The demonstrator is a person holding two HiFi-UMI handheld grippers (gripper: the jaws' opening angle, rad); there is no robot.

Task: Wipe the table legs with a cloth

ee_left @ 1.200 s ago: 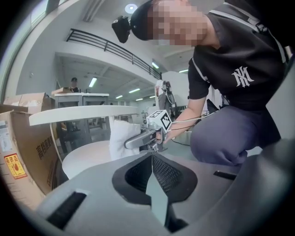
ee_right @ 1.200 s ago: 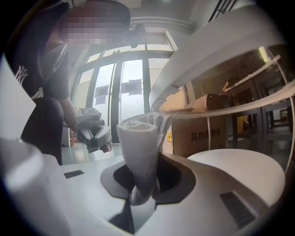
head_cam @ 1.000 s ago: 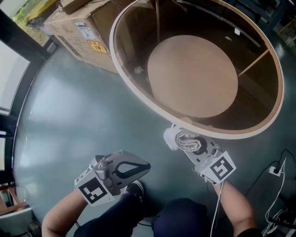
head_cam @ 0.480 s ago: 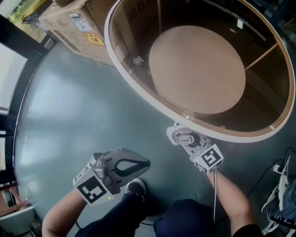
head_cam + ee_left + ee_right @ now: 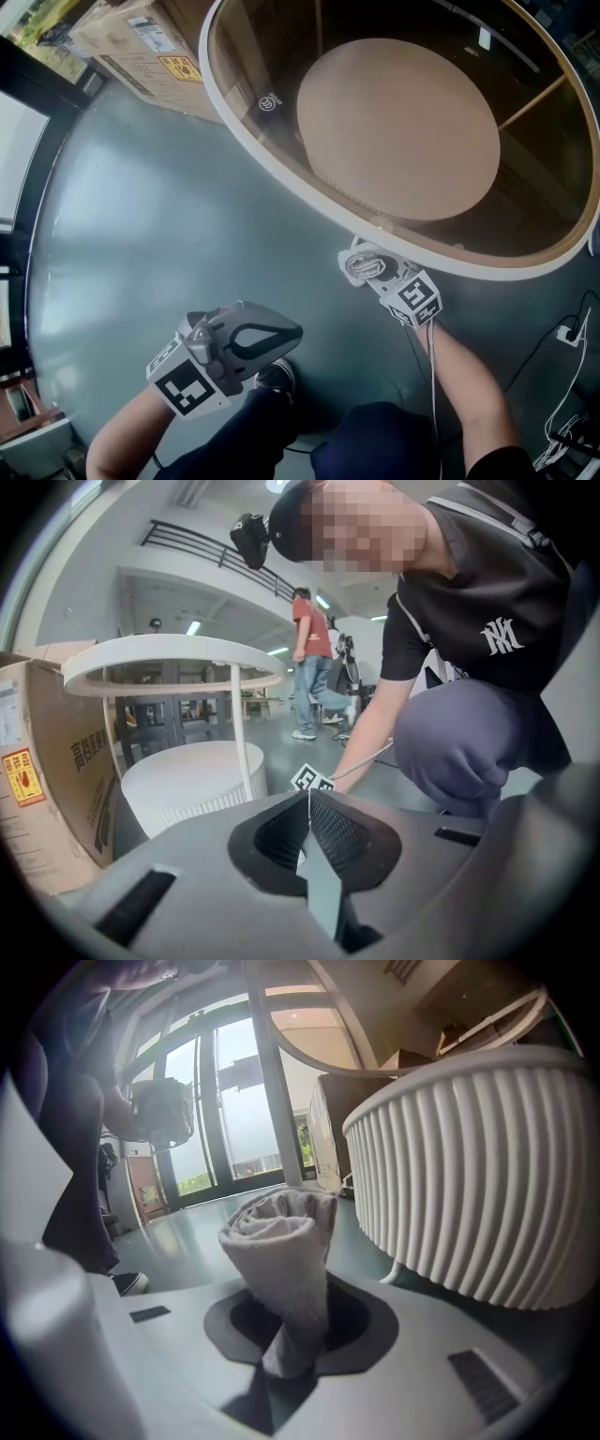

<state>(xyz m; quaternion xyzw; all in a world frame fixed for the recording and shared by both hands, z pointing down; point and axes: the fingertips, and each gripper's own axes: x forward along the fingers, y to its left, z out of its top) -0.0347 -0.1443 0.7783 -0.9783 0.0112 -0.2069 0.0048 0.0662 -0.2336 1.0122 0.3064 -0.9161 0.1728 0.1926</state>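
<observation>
The round table has a white rim (image 5: 281,159), a tinted glass top and a round ribbed lower drum (image 5: 469,1166). One thin white leg (image 5: 241,733) shows in the left gripper view. Another pale upright leg (image 5: 279,1101) stands just behind the cloth in the right gripper view. My right gripper (image 5: 367,272) is low beside the near rim, shut on a rolled grey-white cloth (image 5: 362,265). The cloth (image 5: 281,1241) sticks up out of the right gripper (image 5: 286,1340), close to the drum. My left gripper (image 5: 296,332) hangs over the floor to the left, shut and holding nothing, its jaws pressed together (image 5: 307,803).
Cardboard boxes (image 5: 141,47) stand against the table's far left side. A glazed wall (image 5: 19,141) runs along the left. Cables and a plug (image 5: 565,337) lie on the grey floor at the right. My shoe (image 5: 274,377) is below the left gripper. People (image 5: 309,667) stand far off.
My right gripper has carried the cloth up and a little left, closer in under the table rim. The left gripper has stayed where it was.
</observation>
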